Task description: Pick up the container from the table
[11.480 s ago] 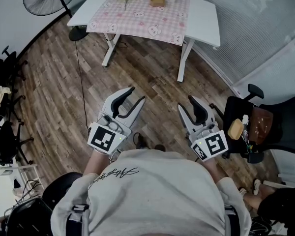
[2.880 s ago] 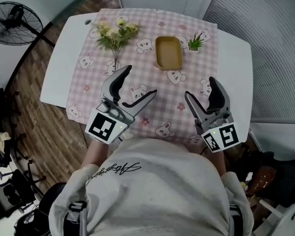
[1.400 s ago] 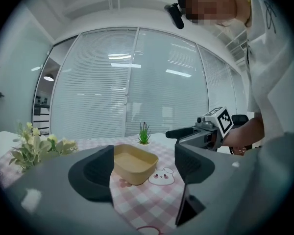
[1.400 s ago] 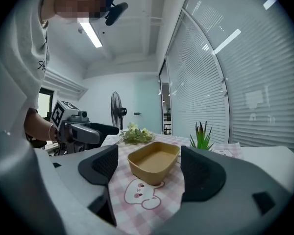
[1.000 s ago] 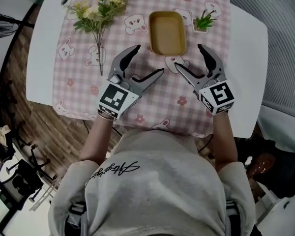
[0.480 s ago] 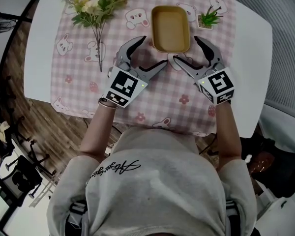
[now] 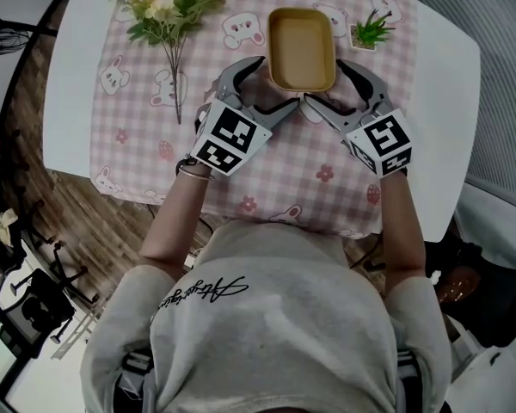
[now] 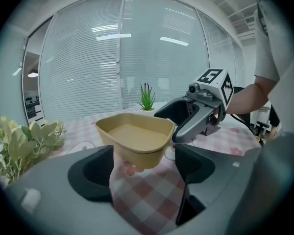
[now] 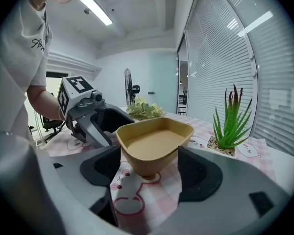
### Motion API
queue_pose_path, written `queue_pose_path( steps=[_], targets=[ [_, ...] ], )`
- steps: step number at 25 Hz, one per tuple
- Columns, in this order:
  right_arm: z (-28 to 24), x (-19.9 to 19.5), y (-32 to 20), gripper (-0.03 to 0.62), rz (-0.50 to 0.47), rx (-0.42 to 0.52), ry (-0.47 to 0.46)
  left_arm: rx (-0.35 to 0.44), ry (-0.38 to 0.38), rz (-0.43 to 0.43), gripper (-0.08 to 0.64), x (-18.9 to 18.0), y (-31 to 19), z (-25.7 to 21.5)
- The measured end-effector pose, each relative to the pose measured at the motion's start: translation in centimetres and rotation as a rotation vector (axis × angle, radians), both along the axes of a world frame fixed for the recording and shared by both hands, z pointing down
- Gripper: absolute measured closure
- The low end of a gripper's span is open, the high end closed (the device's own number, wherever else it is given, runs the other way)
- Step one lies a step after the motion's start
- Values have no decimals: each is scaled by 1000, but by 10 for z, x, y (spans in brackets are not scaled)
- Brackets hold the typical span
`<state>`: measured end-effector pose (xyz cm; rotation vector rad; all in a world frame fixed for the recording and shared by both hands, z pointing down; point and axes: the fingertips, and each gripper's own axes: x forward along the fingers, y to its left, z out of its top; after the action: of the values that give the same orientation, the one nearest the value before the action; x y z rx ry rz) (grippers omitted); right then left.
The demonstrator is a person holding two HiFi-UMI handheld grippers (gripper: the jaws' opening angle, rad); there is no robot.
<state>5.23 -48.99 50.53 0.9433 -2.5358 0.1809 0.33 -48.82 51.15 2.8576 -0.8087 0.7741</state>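
Observation:
A tan, empty rectangular container (image 7: pixel 301 48) stands on the pink checked cloth (image 7: pixel 267 175). My left gripper (image 7: pixel 265 89) is open at its near left corner. In the left gripper view that corner of the container (image 8: pixel 136 140) sits between the dark pads (image 8: pixel 92 173) without touching them. My right gripper (image 7: pixel 335 89) is at the near right corner, and its jaws have just been closing a little. In the right gripper view the container (image 9: pixel 154 143) stands between the pads (image 9: pixel 200 173) with gaps on both sides. Each gripper view shows the other gripper beyond the container.
A bunch of pale flowers (image 7: pixel 168 7) lies at the far left of the cloth. A small potted green plant (image 7: pixel 371 31) stands just right of the container. The white table (image 7: pixel 73 76) ends at an edge close to my body, with wooden floor on the left.
Both grippers have moved forward and down to the container and now flank its near corners. The right jaws look slightly narrower than before.

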Motion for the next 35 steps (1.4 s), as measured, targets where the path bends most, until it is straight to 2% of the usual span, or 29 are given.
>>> queue_pose_path(
  steps=[9,13,26,35],
  targets=[
    [8,-1,-3,253,8,-40,45,-27,-53,-22,214,-1,-9,8],
    [11,-1,-5,258,21,-53,54,-39,-79,-3,244,4,-9,12],
    [23,-5,-8,284,30,-72,159,-59,-143,3,252,6,-11,22],
    [15,-8,-7,288,92,-56,105,-48,-94,-12,260,5,-12,16]
  ],
)
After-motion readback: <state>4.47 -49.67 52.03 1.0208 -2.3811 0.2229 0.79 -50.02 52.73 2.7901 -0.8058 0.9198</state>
